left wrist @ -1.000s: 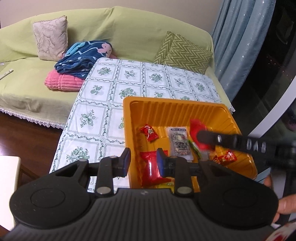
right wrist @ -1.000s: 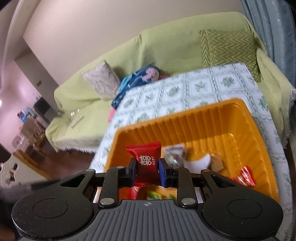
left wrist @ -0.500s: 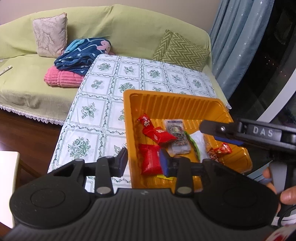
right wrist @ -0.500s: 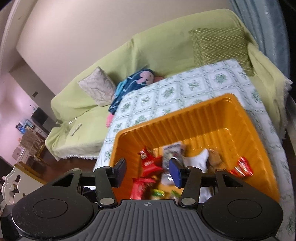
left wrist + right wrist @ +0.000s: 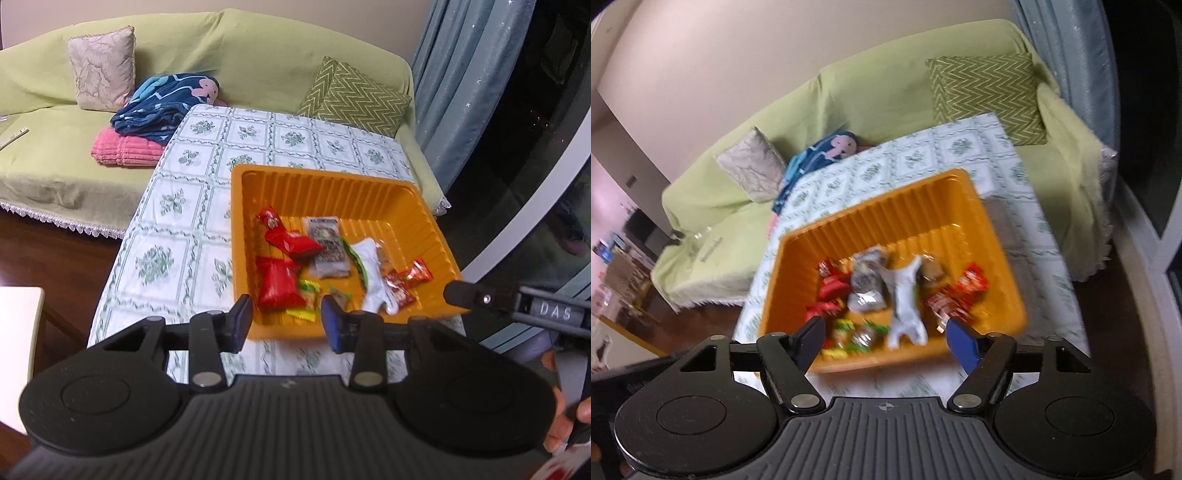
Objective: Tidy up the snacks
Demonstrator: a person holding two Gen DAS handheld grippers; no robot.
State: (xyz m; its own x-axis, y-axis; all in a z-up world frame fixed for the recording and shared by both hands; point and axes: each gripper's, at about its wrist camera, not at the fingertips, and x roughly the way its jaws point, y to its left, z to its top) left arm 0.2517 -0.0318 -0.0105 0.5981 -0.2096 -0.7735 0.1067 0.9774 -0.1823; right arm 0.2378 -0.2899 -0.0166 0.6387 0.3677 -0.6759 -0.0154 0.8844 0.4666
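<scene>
An orange tray stands on the floral-cloth table and holds several snack packets: red ones, a grey one and a white one. In the right wrist view the red packets and white one lie in the tray, blurred. My left gripper is open and empty above the tray's near edge. My right gripper is open wide and empty, pulled back above the tray's near edge; it also shows in the left wrist view at the right.
A green sofa behind the table carries a beige cushion, a zigzag green cushion, and a blue blanket on a pink one. Blue curtain and window at right. A white surface at left.
My right gripper opened, dropped the red packet into the tray, and drew back and up. My left gripper also backed away from the tray, staying open.
</scene>
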